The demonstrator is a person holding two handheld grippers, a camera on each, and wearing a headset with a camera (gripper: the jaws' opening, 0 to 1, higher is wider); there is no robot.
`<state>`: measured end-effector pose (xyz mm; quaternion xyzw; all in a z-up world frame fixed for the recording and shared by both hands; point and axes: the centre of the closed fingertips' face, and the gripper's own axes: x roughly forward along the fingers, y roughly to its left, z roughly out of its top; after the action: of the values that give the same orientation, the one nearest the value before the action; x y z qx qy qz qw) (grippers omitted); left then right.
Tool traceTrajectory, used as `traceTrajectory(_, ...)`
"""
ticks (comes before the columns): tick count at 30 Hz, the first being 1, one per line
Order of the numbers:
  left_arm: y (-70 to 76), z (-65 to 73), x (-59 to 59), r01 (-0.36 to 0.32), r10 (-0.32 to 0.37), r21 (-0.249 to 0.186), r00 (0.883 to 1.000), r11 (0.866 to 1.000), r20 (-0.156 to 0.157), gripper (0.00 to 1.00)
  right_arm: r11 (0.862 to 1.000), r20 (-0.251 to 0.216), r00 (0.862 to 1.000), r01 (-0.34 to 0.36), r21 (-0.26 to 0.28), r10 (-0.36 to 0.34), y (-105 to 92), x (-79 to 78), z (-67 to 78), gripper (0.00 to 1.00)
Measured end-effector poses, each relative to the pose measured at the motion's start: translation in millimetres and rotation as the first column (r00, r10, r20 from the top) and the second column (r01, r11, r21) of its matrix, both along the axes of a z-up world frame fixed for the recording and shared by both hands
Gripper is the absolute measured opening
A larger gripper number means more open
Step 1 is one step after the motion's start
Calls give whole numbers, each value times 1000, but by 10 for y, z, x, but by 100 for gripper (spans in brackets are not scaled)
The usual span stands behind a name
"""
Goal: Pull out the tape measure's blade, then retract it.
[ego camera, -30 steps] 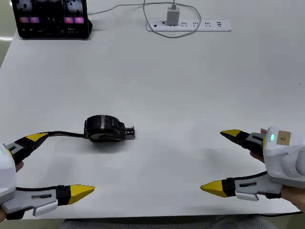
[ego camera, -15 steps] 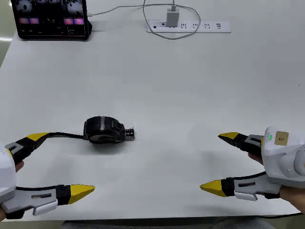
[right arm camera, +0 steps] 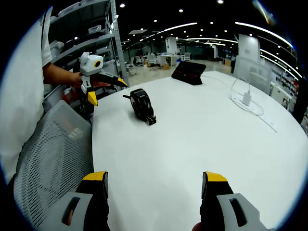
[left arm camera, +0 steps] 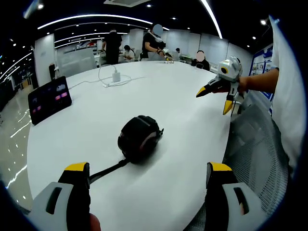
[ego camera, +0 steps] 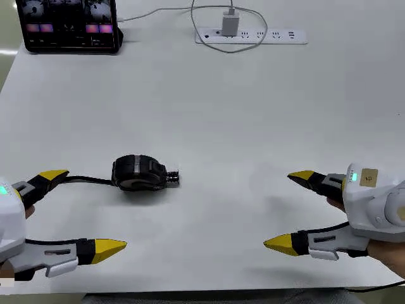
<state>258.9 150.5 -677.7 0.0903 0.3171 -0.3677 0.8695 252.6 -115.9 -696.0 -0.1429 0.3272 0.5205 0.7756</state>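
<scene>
Near the front edge of the white counter (ego camera: 253, 114), the left tool (ego camera: 93, 208) and right tool (ego camera: 278, 208) gape wide and empty, well apart, the round black tape measure (ego camera: 136, 172) lying free near the left.

Tablet (ego camera: 68, 25) at the far left is chopped off by the top edge. The strap (ego camera: 88, 179) on the tape measure (ego camera: 139, 172) runs left and seems to vanish behind the left tool (ego camera: 93, 208); the blade hook (ego camera: 174, 178) is too small to make out.
</scene>
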Motion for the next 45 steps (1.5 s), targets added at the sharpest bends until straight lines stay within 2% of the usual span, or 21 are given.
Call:
traceTrajectory(10,-55,-62,78,41,-40,12,999,999,-6,99,1000,10,1000,-23,-6,23,44,97,-3,80)
traceTrajectory(25,-156,-71,240,118,-118,38,993,992,8,98,997,24,997,-78,-27,79,148,228,-21,80)
traceTrajectory(45,-211,-180,371,217,-218,99,976,971,-1,91,987,25,988,-153,-46,154,314,337,-68,78)
